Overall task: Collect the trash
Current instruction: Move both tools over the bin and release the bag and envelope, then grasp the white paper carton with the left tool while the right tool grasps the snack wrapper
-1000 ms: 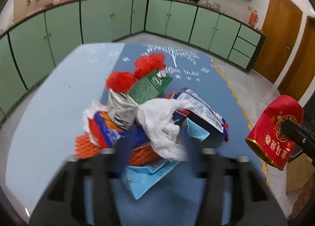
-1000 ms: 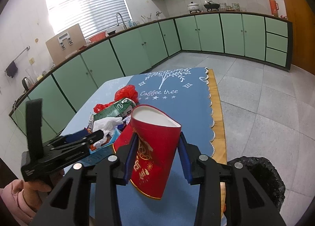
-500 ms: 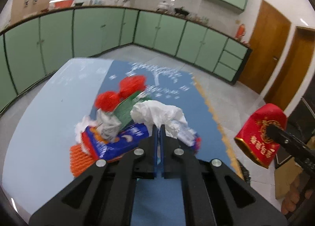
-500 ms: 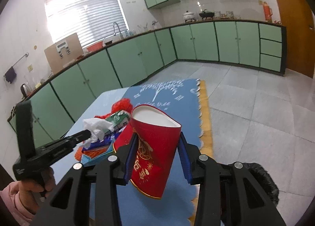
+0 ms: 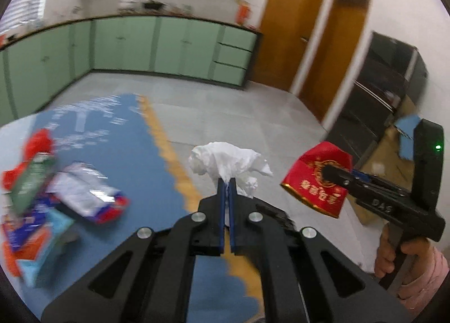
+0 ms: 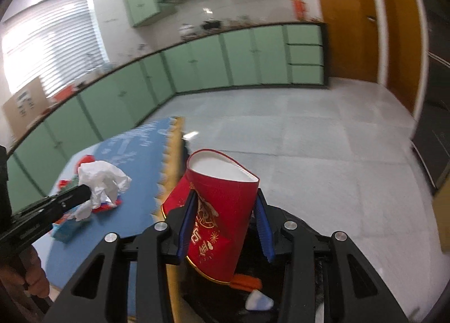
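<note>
Both tools swing off the trash pile since a second ago, and the white tissue that sat on the heap comes along. One blue-clothed counter (image 5: 135,137) carries the leftover wrappers (image 5: 42,199), too blurred to count. One black-lined bin (image 6: 281,289) below the right tool holds a couple of scraps. Right tool (image 6: 225,219) is clamped on one squashed red paper cup (image 6: 222,210). Left tool (image 5: 227,182) is pinched together on one crumpled tissue (image 5: 225,158), off the counter's edge.
</note>
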The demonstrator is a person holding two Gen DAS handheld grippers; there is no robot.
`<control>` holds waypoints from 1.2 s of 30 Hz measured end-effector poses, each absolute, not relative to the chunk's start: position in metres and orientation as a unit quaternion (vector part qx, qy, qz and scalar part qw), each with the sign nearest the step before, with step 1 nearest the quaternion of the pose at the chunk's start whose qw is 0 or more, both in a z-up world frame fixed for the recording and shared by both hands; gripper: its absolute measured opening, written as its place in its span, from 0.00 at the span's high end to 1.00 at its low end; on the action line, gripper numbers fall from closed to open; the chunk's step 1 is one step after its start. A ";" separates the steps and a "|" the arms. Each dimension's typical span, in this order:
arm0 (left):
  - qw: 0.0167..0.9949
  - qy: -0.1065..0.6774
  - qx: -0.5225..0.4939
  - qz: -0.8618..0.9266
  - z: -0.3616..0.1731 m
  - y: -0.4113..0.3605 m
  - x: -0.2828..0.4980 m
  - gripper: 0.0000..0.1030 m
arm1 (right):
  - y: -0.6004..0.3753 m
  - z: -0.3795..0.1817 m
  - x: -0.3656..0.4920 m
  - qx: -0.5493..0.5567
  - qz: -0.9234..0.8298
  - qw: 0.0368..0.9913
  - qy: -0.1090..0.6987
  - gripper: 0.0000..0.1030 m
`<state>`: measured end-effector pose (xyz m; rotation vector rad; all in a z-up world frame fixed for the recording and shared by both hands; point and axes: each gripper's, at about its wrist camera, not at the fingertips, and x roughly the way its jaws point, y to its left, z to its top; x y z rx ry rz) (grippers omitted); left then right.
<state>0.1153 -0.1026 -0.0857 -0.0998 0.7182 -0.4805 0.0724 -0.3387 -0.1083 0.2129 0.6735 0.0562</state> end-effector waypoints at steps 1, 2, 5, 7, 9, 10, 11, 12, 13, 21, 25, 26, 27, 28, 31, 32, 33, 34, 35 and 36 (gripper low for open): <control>0.900 0.356 -0.046 -0.246 -0.092 -0.115 0.118 0.99 | -0.347 -0.114 0.071 0.106 0.017 0.936 0.335 0.61; 0.896 0.362 -0.044 -0.255 -0.096 -0.123 0.120 0.99 | -0.354 -0.119 0.069 0.109 0.009 0.934 0.339 0.61; 0.878 0.384 -0.030 -0.283 -0.114 -0.152 0.125 0.99 | -0.370 -0.133 0.063 0.118 -0.009 0.928 0.353 0.61; 0.869 0.397 -0.017 -0.297 -0.125 -0.166 0.127 0.99 | -0.378 -0.143 0.060 0.123 -0.017 0.924 0.361 0.61; 0.858 0.412 -0.006 -0.306 -0.137 -0.177 0.130 0.98 | -0.380 -0.151 0.059 0.123 -0.024 0.920 0.370 0.61; 0.854 0.419 -0.005 -0.308 -0.141 -0.180 0.132 0.98 | -0.382 -0.157 0.060 0.122 -0.027 0.918 0.378 0.61; 0.850 0.427 -0.004 -0.308 -0.145 -0.183 0.134 0.96 | -0.381 -0.162 0.061 0.121 -0.029 0.915 0.384 0.61; 0.848 0.432 -0.004 -0.307 -0.147 -0.183 0.137 0.94 | -0.383 -0.166 0.064 0.121 -0.032 0.912 0.389 0.60; 0.845 0.439 -0.004 -0.305 -0.151 -0.183 0.138 0.92 | -0.385 -0.172 0.065 0.122 -0.037 0.909 0.396 0.60; 0.853 0.437 -0.014 -0.286 -0.150 -0.161 0.139 0.68 | -0.383 -0.177 0.070 0.120 -0.047 0.906 0.402 0.36; 0.873 0.411 -0.013 -0.263 -0.134 -0.140 0.131 0.58 | -0.367 -0.161 0.075 0.116 -0.028 0.915 0.386 0.28; 0.878 0.404 -0.012 -0.255 -0.129 -0.136 0.130 0.54 | -0.363 -0.158 0.076 0.115 -0.022 0.917 0.382 0.27; 0.887 0.394 -0.012 -0.242 -0.122 -0.126 0.127 0.50 | -0.357 -0.152 0.078 0.115 -0.014 0.919 0.377 0.25; 0.893 0.387 -0.012 -0.231 -0.117 -0.118 0.124 0.49 | -0.349 -0.146 0.080 0.113 -0.003 0.922 0.370 0.24; 0.914 0.362 -0.010 -0.180 -0.104 -0.080 0.115 0.44 | -0.326 -0.130 0.087 0.109 0.031 0.929 0.352 0.19; 0.920 0.356 -0.009 -0.165 -0.101 -0.071 0.112 0.43 | -0.315 -0.125 0.089 0.107 0.047 0.931 0.345 0.17; 0.927 0.348 -0.005 -0.142 -0.097 -0.057 0.108 0.40 | -0.305 -0.121 0.092 0.106 0.061 0.932 0.341 0.15; 0.933 0.340 -0.002 -0.119 -0.094 -0.044 0.105 0.39 | -0.296 -0.119 0.095 0.104 0.071 0.933 0.337 0.14; 0.936 0.337 0.000 -0.103 -0.094 -0.034 0.102 0.37 | -0.282 -0.115 0.098 0.100 0.087 0.933 0.333 0.13; 0.939 0.334 0.003 -0.081 -0.093 -0.021 0.099 0.37 | -0.271 -0.113 0.102 0.096 0.100 0.933 0.331 0.13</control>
